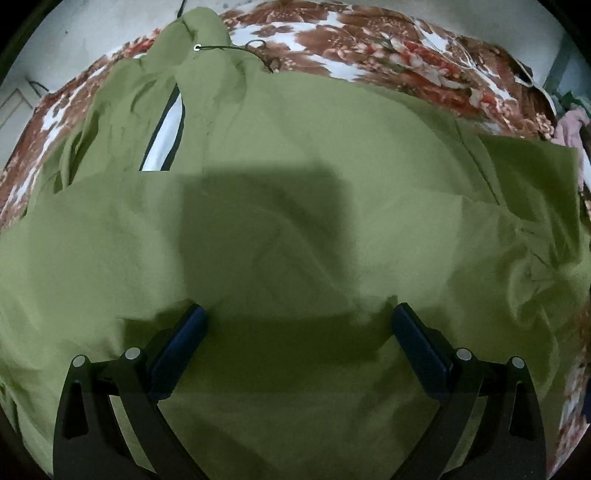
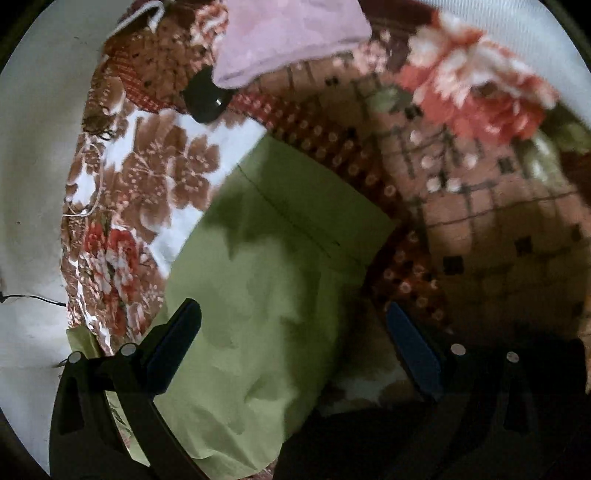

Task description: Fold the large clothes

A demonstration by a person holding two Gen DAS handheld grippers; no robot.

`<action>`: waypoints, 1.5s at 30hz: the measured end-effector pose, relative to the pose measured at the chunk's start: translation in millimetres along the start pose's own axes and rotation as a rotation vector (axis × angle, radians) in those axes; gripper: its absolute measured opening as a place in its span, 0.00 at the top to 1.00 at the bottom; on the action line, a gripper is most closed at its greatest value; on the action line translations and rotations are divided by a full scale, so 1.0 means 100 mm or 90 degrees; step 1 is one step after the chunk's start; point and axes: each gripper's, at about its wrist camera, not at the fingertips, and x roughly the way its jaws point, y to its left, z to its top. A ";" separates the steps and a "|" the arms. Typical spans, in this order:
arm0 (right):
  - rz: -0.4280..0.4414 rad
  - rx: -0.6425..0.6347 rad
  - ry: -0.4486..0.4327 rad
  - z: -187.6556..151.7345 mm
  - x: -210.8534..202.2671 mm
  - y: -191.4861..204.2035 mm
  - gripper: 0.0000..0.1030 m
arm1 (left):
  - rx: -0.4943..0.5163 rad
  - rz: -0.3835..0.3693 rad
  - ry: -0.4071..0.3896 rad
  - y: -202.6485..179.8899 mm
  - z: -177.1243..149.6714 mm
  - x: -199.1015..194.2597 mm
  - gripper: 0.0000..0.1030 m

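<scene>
On floral bed point(image 1: 351, 40): soft, light green garment point(image 1: 295, 155); left gripper point(image 1: 297, 325), right gripper point(image 2: 291, 321) fingers apart, empty; best pinched at sleeve hem point(image 2: 317, 206).

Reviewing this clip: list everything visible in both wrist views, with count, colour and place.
green garment: one, olive green, spread over the bedspread, filling most of the left wrist view; one end shows in the right wrist view.
floral bedspread: one, brown, red and white, under the garment.
drawstring cord: one, dark with a metal tip, at the garment's far end.
pink cloth: one, pale pink, top of the right wrist view.
black round object: one, black, just below the pink cloth; what it is cannot be told.
checked blanket: one, brownish pink, beside the garment.
left gripper: open, over the garment.
right gripper: open, over the garment's end.
</scene>
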 end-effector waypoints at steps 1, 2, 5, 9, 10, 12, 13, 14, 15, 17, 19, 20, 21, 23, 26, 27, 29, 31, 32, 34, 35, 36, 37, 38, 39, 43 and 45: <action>0.003 0.005 -0.002 0.02 0.02 -0.02 0.04 | 0.005 0.002 0.001 -0.01 0.00 0.00 0.05; 0.009 0.009 -0.007 0.04 0.03 -0.03 0.04 | 0.008 0.000 0.002 0.00 0.00 0.01 0.05; 0.025 0.012 0.008 0.08 0.12 -0.05 0.05 | 0.011 -0.005 0.005 0.03 0.00 0.02 0.05; 0.021 0.017 0.018 0.09 0.19 -0.11 0.35 | 0.020 0.000 0.013 0.01 0.02 0.04 0.05; 0.025 0.019 0.018 0.09 0.20 -0.12 0.37 | 0.019 -0.001 0.017 0.01 0.03 0.05 0.05; 0.038 0.022 0.015 0.09 0.19 -0.14 0.40 | 0.015 -0.001 0.022 0.02 0.04 0.05 0.05; 0.042 0.022 0.012 0.09 0.18 -0.15 0.49 | 0.014 -0.001 0.023 0.02 0.04 0.04 0.05; 0.038 0.022 0.011 0.09 0.17 -0.16 0.55 | 0.012 0.000 0.022 0.02 0.03 0.04 0.05; 0.032 0.021 0.013 0.09 0.16 -0.18 0.70 | 0.011 0.002 0.021 0.01 0.03 0.05 0.05; 0.028 0.017 0.013 0.10 0.16 -0.20 0.85 | 0.005 0.003 0.017 0.01 0.01 0.05 0.05; 0.030 0.008 0.016 0.10 0.17 -0.22 0.86 | 0.002 0.005 0.013 0.01 0.00 0.06 0.05; 0.030 0.007 0.010 0.09 0.16 -0.22 0.86 | 0.002 0.007 0.012 0.01 0.00 0.07 0.05; 0.031 0.006 0.002 0.08 0.13 -0.22 0.87 | 0.002 0.009 0.011 0.01 0.00 0.07 0.04; 0.025 -0.012 -0.015 0.04 0.05 -0.15 0.87 | 0.004 0.013 0.010 0.00 -0.01 0.07 0.04; 0.031 -0.064 -0.050 -0.05 -0.22 0.07 0.87 | 0.004 0.014 0.015 0.01 0.00 0.08 0.04; 0.038 -0.080 -0.058 -0.10 -0.33 0.15 0.87 | 0.005 0.015 0.016 0.01 0.00 0.08 0.04; 0.037 -0.123 -0.080 -0.22 -0.57 0.36 0.87 | 0.001 0.017 0.016 0.01 0.01 0.09 0.04; 0.024 -0.189 -0.106 -0.40 -0.85 0.66 0.87 | -0.006 0.019 0.010 0.01 0.00 0.09 0.04; 0.025 -0.207 -0.113 -0.48 -0.94 0.77 0.87 | -0.006 0.021 0.004 0.01 -0.01 0.09 0.04; 0.032 -0.244 -0.125 -0.71 -1.16 1.03 0.87 | -0.005 0.024 -0.008 0.01 -0.04 0.10 0.04; 0.037 -0.267 -0.131 -0.89 -1.30 1.21 0.87 | -0.005 0.025 -0.013 0.00 -0.05 0.09 0.04; 0.044 -0.285 -0.136 -1.05 -1.40 1.36 0.87 | -0.004 0.026 -0.018 0.00 -0.06 0.10 0.04; 0.058 -0.313 -0.140 -1.28 -1.53 1.58 0.87 | -0.004 0.027 -0.025 0.00 -0.08 0.10 0.04; 0.065 -0.333 -0.143 -1.44 -1.62 1.73 0.87 | -0.002 0.030 -0.033 0.00 -0.10 0.10 0.04; 0.075 -0.353 -0.146 -1.63 -1.70 1.89 0.87 | -0.001 0.033 -0.037 -0.01 -0.11 0.10 0.04; 0.111 -0.421 -0.151 -2.37 -2.02 2.52 0.87 | 0.003 0.045 -0.041 -0.03 -0.11 0.11 0.04; 0.118 -0.466 -0.154 -2.79 -2.11 2.91 0.87 | 0.006 0.044 -0.035 -0.03 -0.08 0.11 0.04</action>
